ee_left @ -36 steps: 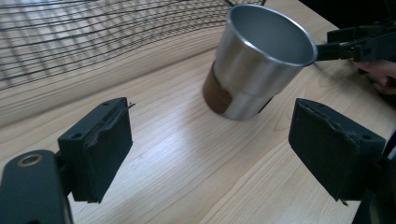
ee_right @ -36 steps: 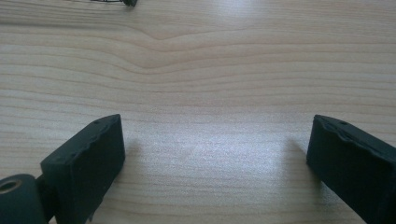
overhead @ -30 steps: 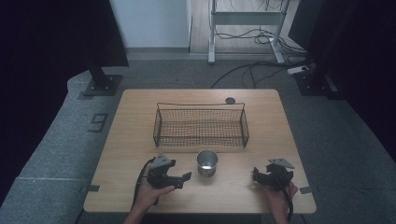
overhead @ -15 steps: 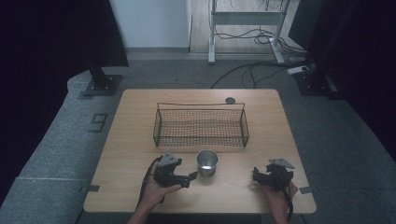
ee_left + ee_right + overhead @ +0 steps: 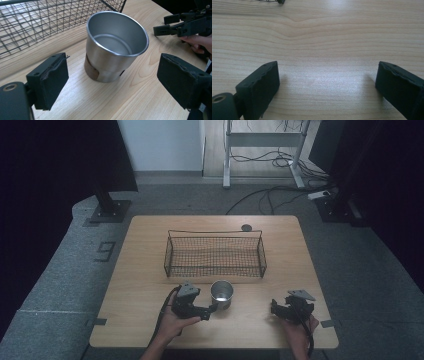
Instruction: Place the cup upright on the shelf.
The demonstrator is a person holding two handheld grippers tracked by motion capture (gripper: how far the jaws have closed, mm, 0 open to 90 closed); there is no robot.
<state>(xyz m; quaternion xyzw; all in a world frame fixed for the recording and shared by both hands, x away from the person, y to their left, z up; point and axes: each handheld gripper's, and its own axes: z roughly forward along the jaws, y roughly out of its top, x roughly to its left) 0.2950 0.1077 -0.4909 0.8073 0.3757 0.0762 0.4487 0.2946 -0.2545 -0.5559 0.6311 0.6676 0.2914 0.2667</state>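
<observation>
Closer to the steel cup [image 5: 116, 45] now than 1 s ago: left gripper [image 5: 209, 311] up beside it, jaws wide apart and flanking, not yet touching. Cup upright on the table [image 5: 150, 270], just in front of the wire basket [image 5: 215, 255]. Right gripper [image 5: 276, 307] unmoved, jaws apart over bare wood. Likely next: closing on the cup.

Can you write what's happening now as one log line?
left gripper: open, facing metal cup | right gripper: open over table | wire basket: empty

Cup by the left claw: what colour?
Plain silver metal cup, a brown patch near its base; clearest in the left gripper view.
</observation>
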